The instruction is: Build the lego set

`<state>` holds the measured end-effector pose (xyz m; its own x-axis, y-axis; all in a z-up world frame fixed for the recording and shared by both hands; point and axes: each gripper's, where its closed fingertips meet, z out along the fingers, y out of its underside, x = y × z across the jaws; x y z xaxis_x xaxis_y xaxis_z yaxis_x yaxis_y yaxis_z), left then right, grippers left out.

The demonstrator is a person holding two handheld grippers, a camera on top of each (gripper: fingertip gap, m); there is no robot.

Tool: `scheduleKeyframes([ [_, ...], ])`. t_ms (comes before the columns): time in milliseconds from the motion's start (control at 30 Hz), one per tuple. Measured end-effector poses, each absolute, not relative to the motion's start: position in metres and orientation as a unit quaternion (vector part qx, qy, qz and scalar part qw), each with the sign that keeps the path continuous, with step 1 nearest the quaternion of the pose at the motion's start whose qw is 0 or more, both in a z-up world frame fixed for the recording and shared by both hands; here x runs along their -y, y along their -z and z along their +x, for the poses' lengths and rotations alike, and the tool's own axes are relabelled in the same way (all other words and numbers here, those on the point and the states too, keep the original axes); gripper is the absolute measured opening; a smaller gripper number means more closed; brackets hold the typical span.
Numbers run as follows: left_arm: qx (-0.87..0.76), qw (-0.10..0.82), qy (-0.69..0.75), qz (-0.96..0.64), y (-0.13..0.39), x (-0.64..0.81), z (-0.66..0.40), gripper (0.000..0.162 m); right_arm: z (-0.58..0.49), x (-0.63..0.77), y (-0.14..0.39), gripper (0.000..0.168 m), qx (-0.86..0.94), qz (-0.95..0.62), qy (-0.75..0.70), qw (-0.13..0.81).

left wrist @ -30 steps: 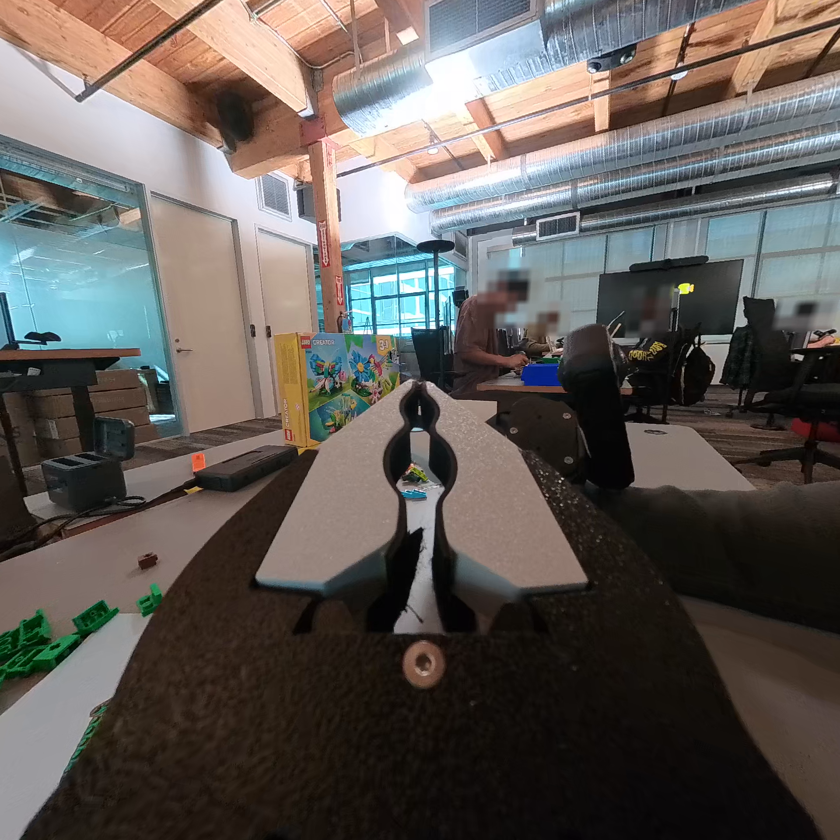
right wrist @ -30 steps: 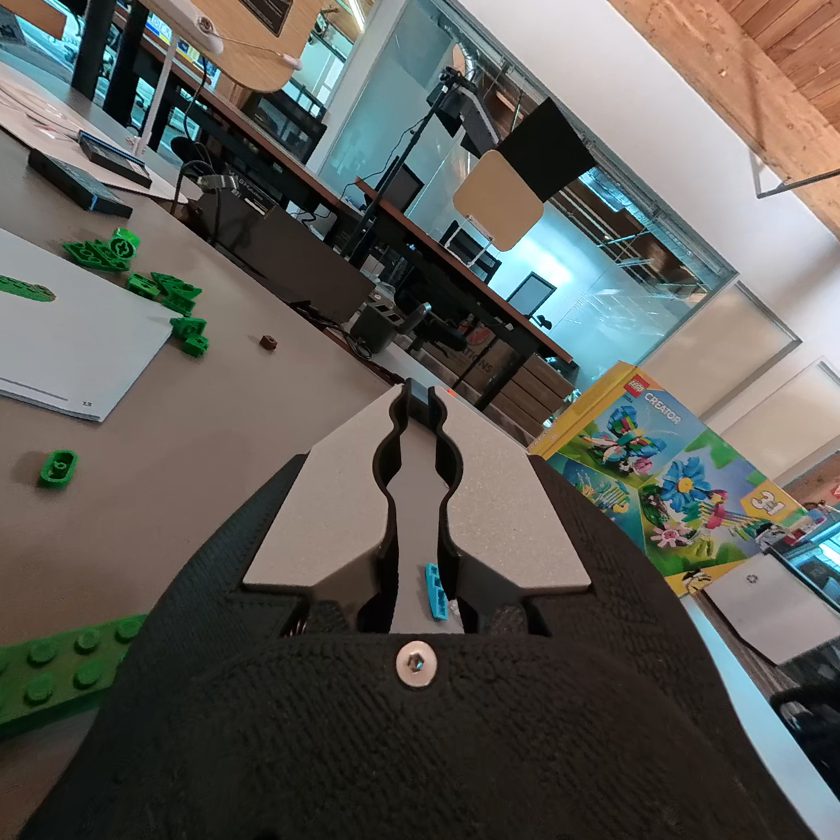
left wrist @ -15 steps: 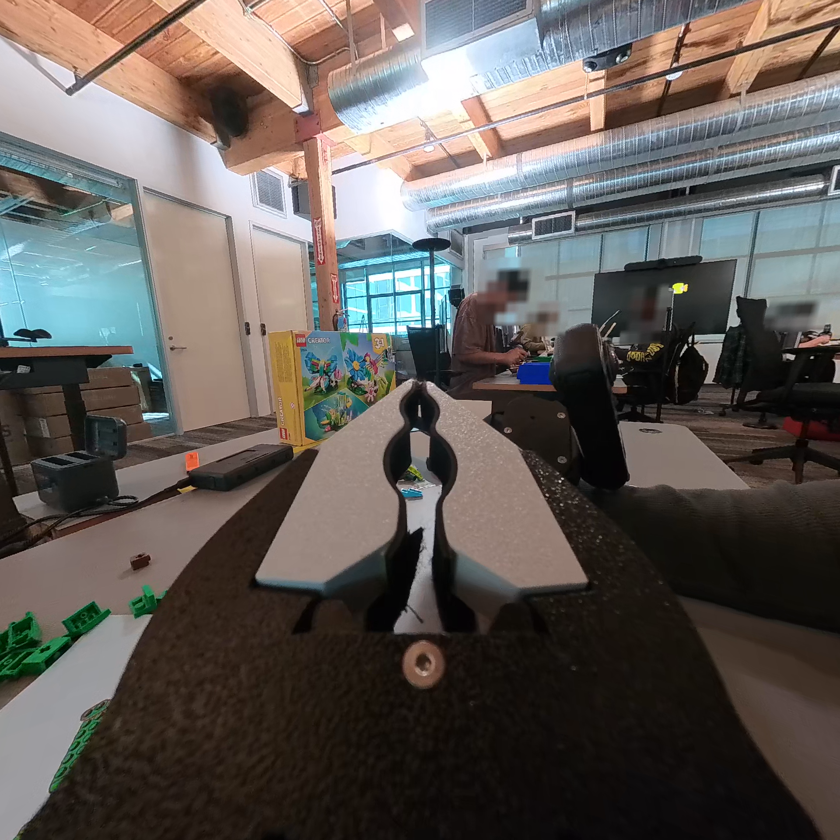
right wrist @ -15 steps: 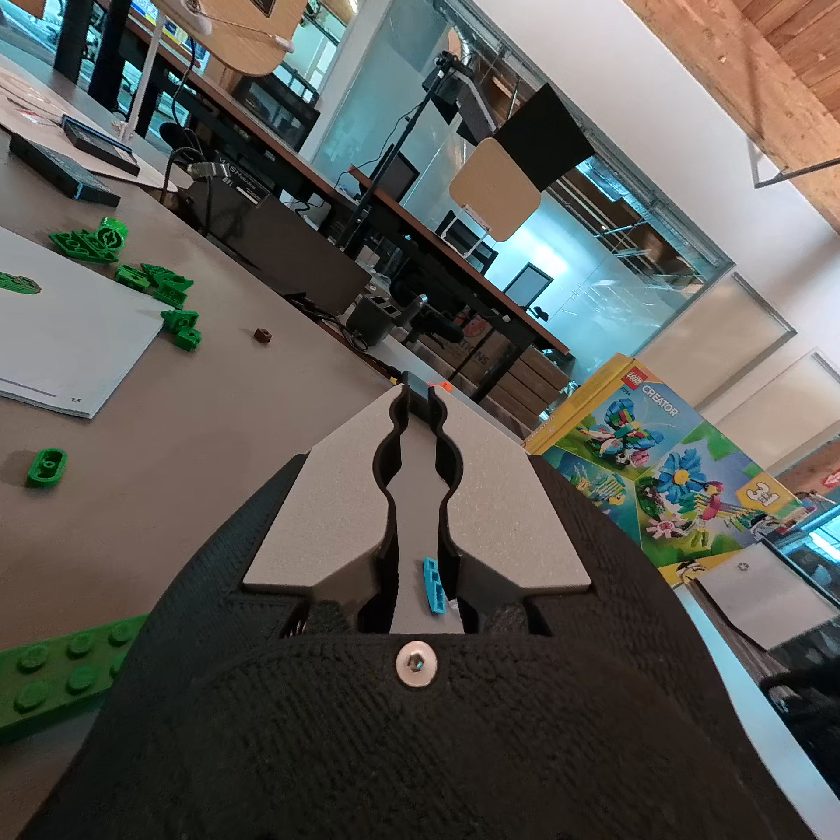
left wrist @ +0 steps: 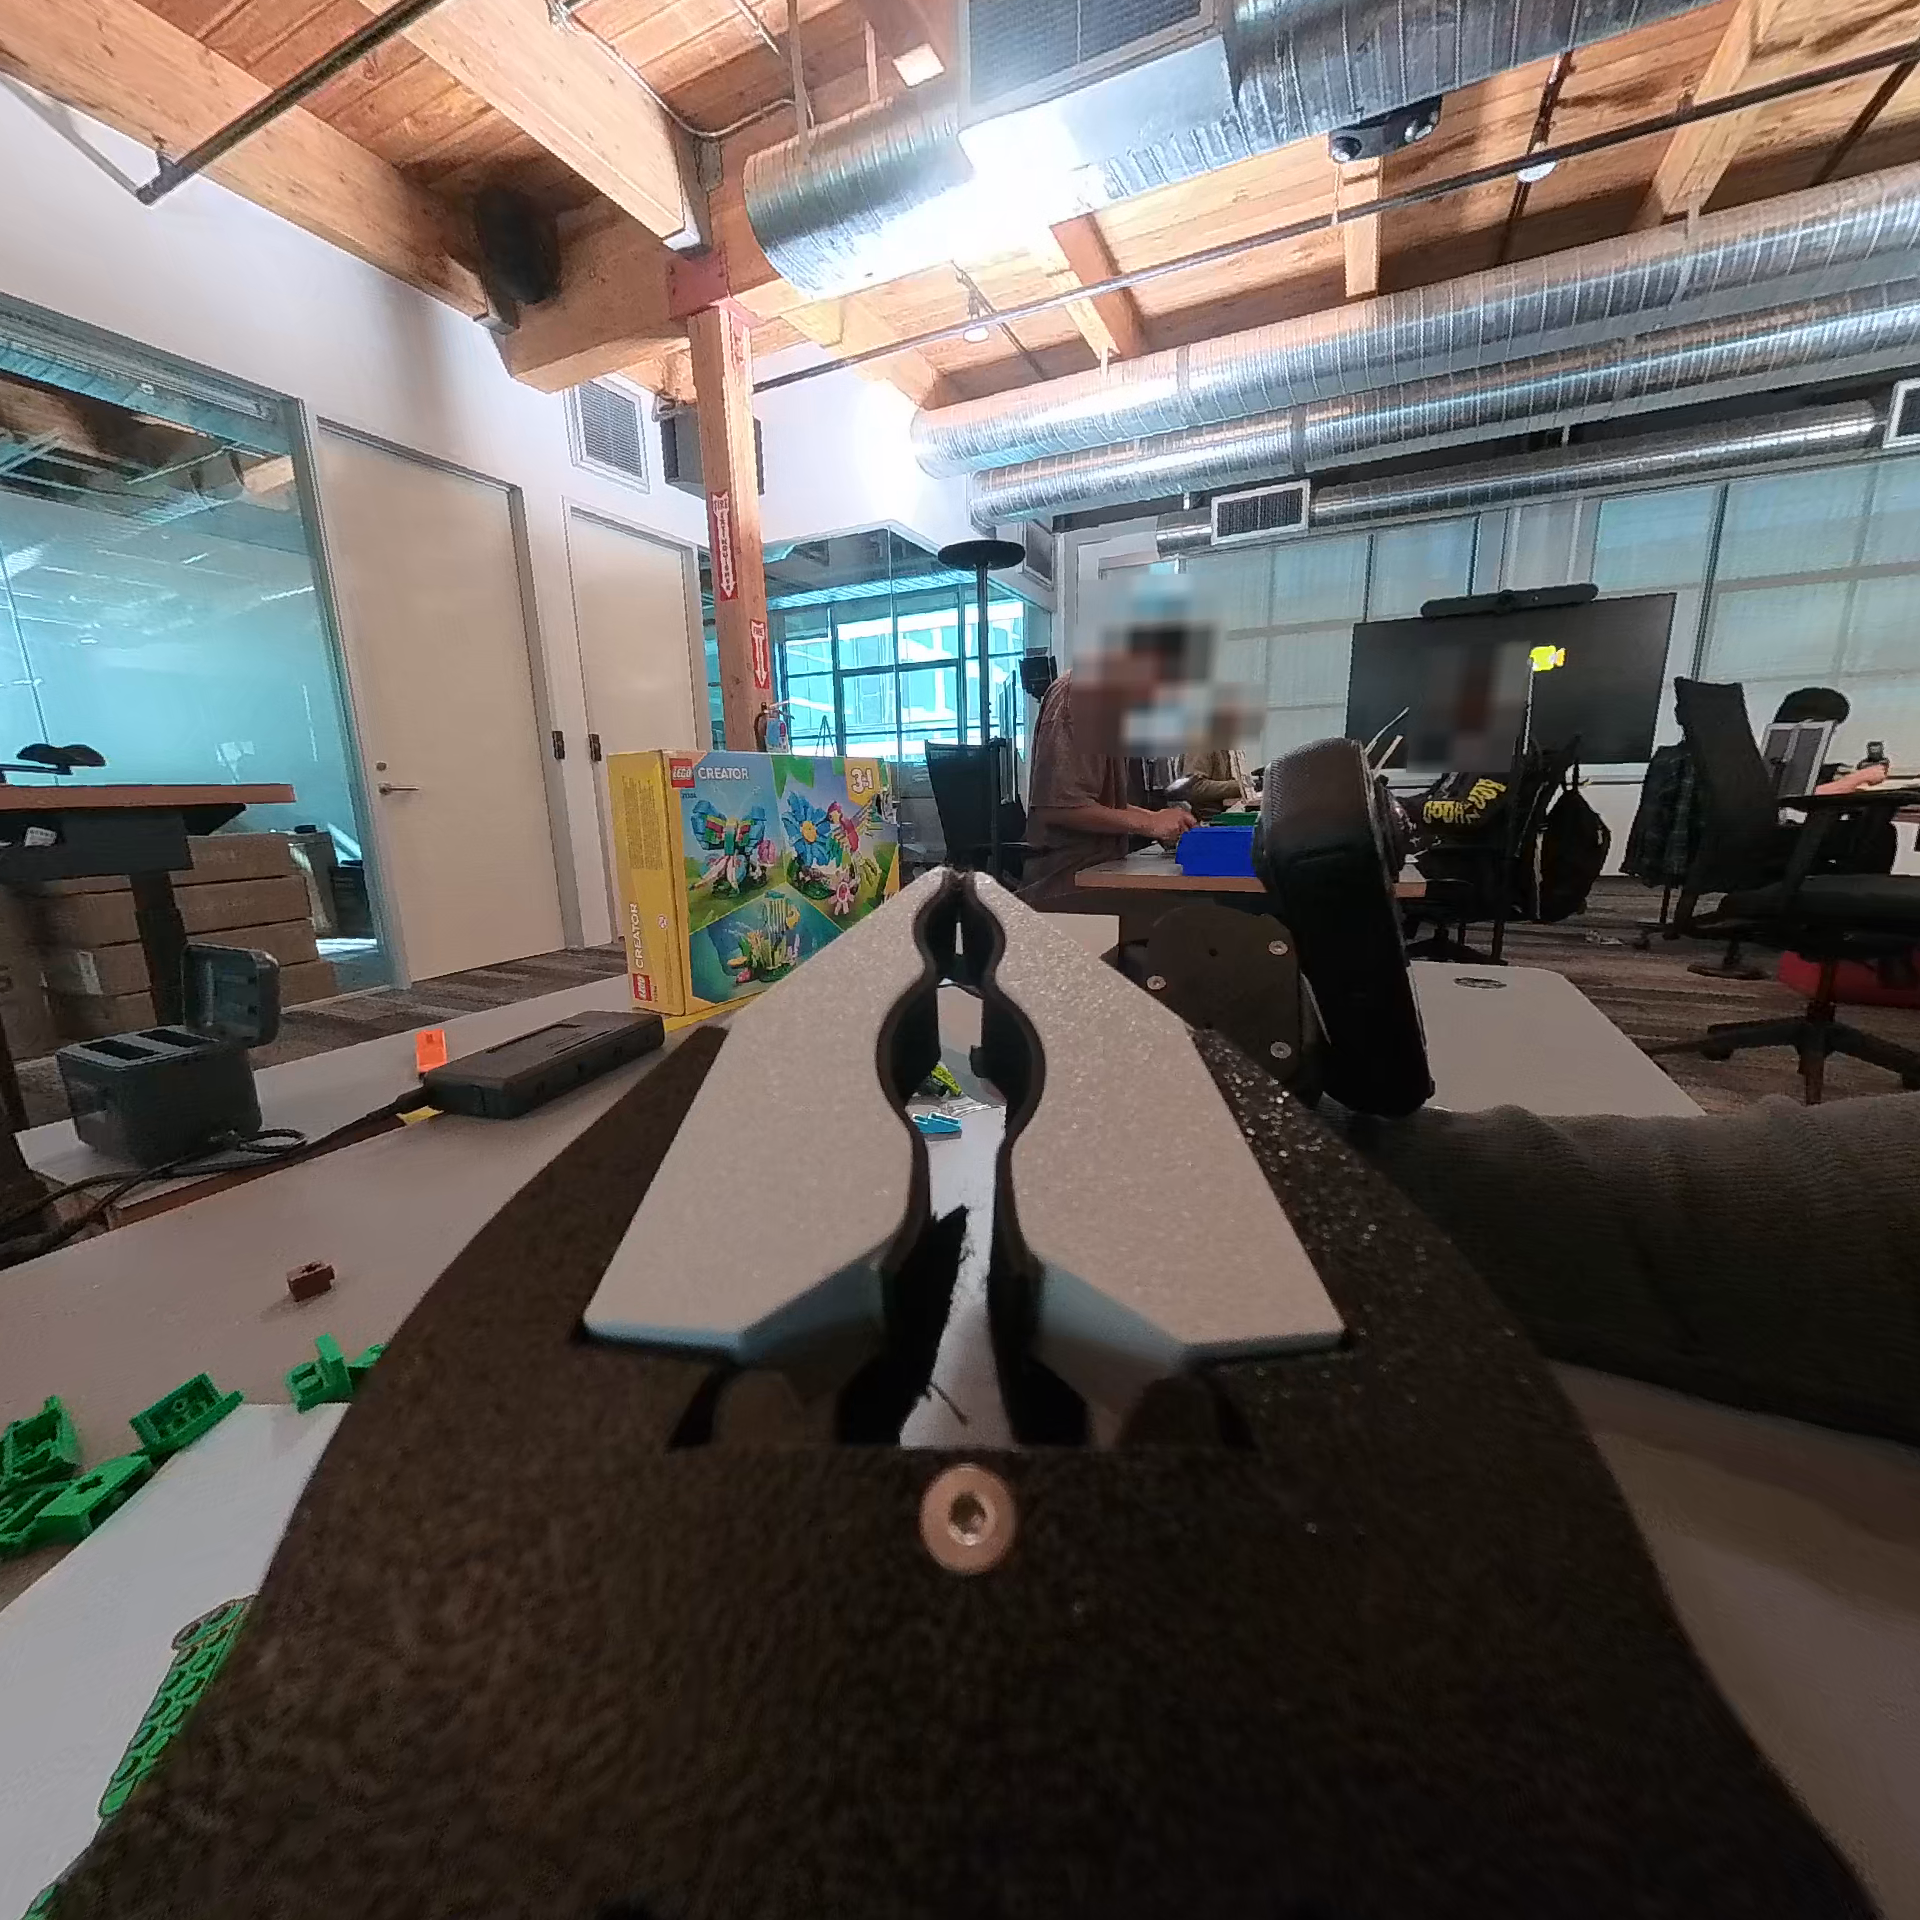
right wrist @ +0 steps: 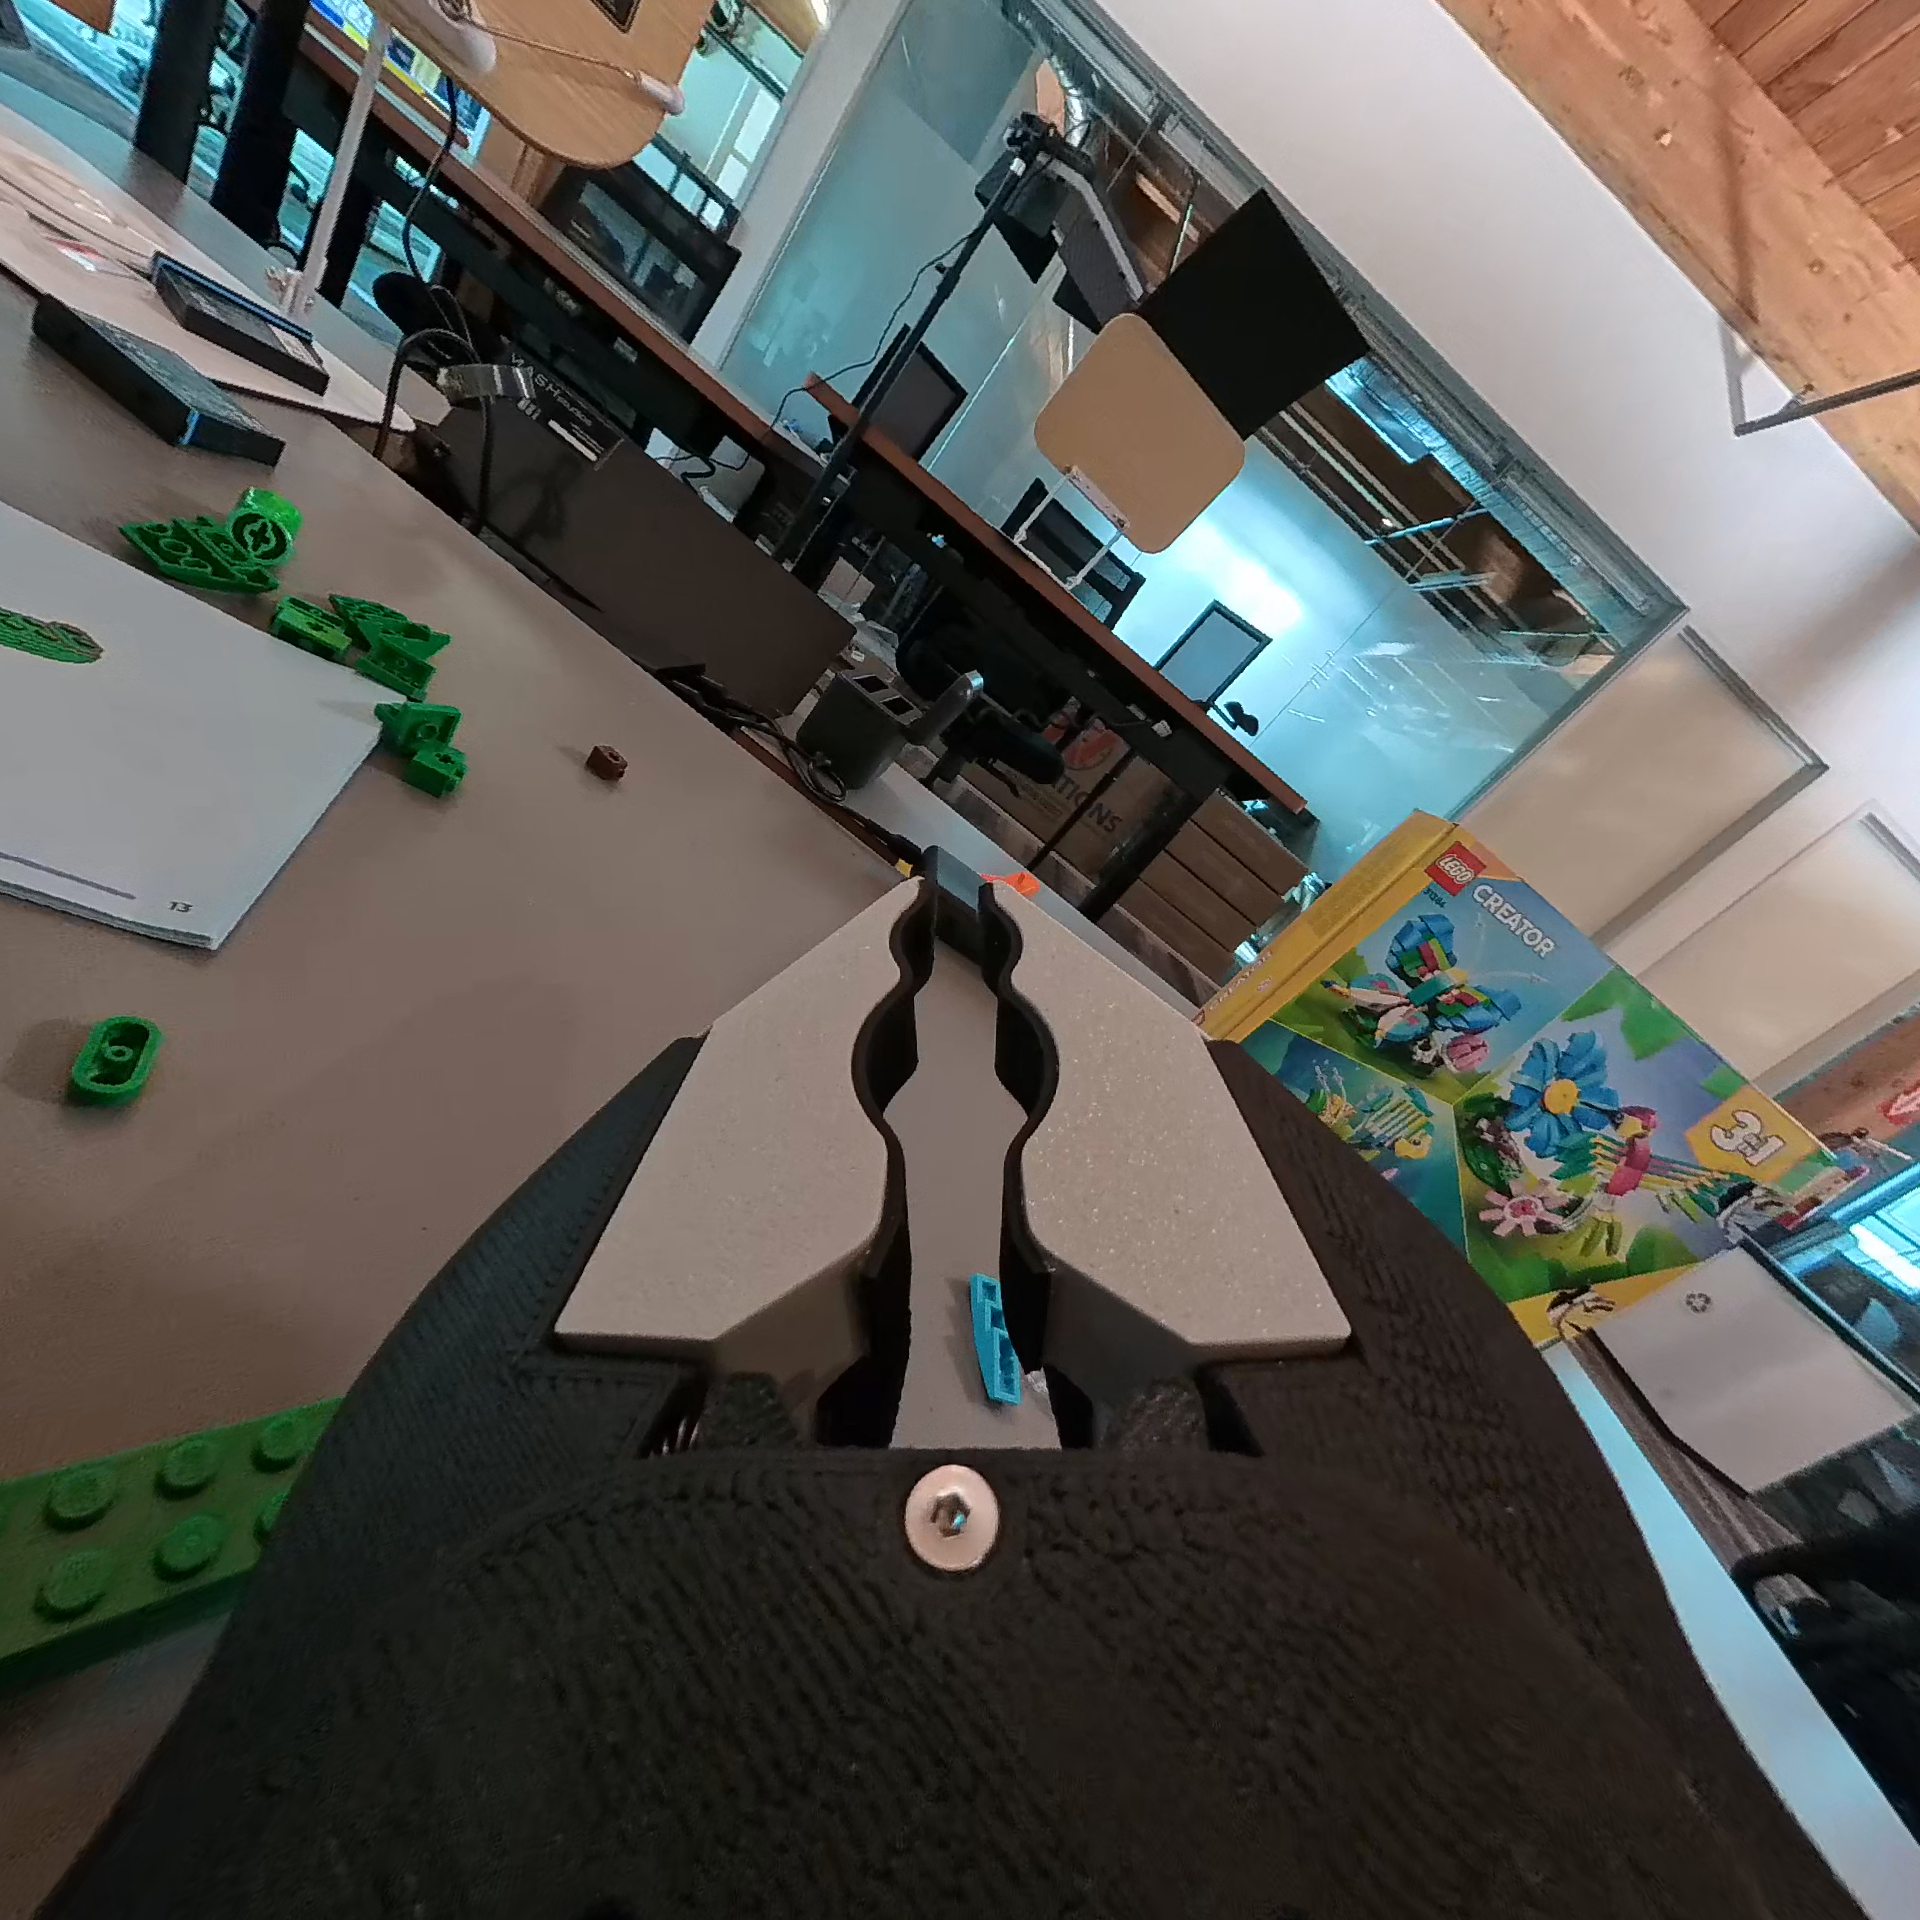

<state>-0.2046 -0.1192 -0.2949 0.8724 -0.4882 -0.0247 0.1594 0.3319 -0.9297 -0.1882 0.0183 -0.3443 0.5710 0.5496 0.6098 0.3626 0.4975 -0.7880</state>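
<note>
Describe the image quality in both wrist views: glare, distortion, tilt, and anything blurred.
Left wrist view: ceiling light blows out to white glare beside the ducts, wide-angle bending curves the beams, and mosaic patches hide the seated people's heads. Right wrist view: the horizon is steeply tilted, so the table slopes; lighting is even, the green bricks stay sharp, and the small oval green brick casts a soft shadow.

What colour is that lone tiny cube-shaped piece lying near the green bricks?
Brown. The small cube piece shows best in the right wrist view, alone on the table.
</note>
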Motion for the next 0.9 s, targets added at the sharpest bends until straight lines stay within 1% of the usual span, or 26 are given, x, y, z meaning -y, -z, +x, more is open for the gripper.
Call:
scheduleKeyframes([
  [400,-0.148,0.802,0.204,-0.541,0.294,0.119,-0.206,0.0,-0.19,-0.018,0.345,0.007,0.465,-0.494,-0.06,0.732],
  [500,-0.114,0.811,0.188,-0.542,0.292,0.116,-0.219,0.0,-0.189,-0.018,0.345,0.007,0.463,-0.495,-0.063,0.732],
  [667,-0.05,0.805,0.21,-0.553,0.294,0.107,-0.24,0.0,-0.189,-0.018,0.345,0.007,0.461,-0.498,-0.074,0.731],
  [900,-0.062,0.805,0.216,-0.55,0.294,0.109,-0.236,0.0,-0.188,-0.018,0.344,0.007,0.457,-0.5,-0.083,0.731],
])
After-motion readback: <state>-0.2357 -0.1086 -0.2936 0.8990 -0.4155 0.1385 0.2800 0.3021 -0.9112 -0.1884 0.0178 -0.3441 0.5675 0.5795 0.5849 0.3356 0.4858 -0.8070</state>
